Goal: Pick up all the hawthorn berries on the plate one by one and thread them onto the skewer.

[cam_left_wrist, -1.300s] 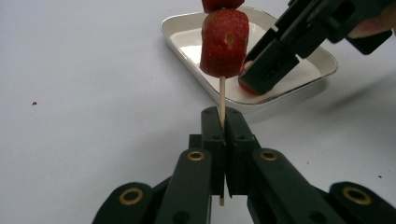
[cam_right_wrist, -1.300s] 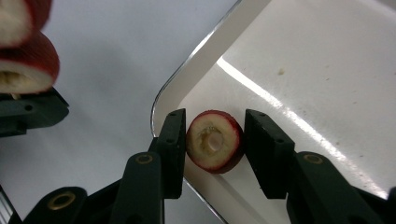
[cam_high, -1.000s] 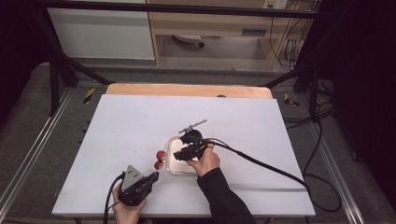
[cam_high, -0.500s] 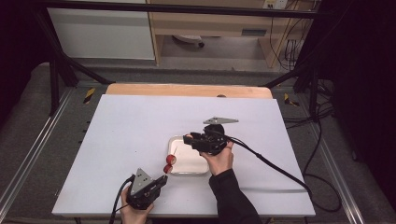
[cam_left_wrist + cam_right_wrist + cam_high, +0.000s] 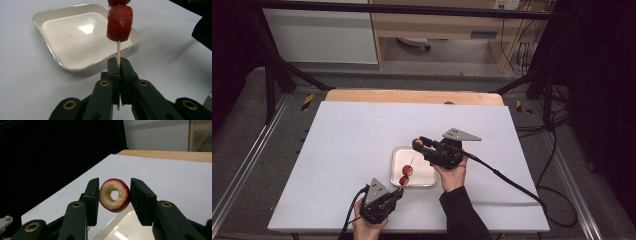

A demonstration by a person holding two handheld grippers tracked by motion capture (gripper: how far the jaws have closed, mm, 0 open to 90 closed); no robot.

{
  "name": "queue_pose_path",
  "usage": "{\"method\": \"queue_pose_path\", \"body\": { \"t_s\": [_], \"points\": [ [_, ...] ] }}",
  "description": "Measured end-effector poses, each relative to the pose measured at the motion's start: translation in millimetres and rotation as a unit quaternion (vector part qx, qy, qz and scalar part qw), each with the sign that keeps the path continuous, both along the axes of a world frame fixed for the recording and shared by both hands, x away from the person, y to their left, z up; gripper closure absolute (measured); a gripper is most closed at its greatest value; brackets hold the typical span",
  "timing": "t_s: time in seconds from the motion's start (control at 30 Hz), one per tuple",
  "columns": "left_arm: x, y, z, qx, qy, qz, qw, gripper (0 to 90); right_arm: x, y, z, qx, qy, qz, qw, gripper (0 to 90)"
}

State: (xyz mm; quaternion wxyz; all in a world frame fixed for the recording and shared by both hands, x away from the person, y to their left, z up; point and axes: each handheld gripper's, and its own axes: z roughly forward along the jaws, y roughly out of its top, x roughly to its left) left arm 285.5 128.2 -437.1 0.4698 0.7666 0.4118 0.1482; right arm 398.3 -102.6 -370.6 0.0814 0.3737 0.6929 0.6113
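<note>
My left gripper (image 5: 397,191) is at the table's front edge, shut on the lower end of a thin wooden skewer (image 5: 117,51). Two red fruit pieces (image 5: 405,175) are threaded on the skewer, which leans out over the square white dish (image 5: 426,180). In the left gripper view the lower piece (image 5: 119,23) hangs above the dish (image 5: 62,32). My right gripper (image 5: 418,144) hovers at the dish's far right corner, pointing left. It is shut on a red-skinned fruit ring (image 5: 114,195) with a pale cut face and a hole through its middle.
The white table top (image 5: 352,145) has open room left of and behind the dish. A wooden strip (image 5: 412,96) runs along its far edge. The right gripper's cable (image 5: 507,180) trails off to the right. Dark frame rails flank the table.
My right gripper has moved right and a little away, from above the dish's left side to its far right corner, still holding the ring. My left gripper has shifted right with the skewer.
</note>
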Motion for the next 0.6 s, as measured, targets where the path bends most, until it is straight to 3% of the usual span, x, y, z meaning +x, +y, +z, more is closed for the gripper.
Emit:
{"method": "queue_pose_path", "body": {
  "t_s": [0.3, 0.6],
  "points": [
    [2.0, -2.5, 4.6, -0.016, 0.011, 0.006, 0.9998, 88.2, -5.0, 0.5, -1.7, -0.011, -0.025, 0.013, 0.9996, 60.7],
    [4.0, -1.9, 4.4, -0.021, 0.018, 0.011, 0.9995, 88.2, -7.0, 1.8, -3.0, -0.010, -0.027, 0.015, 0.9995, 60.7]
  ]
}}
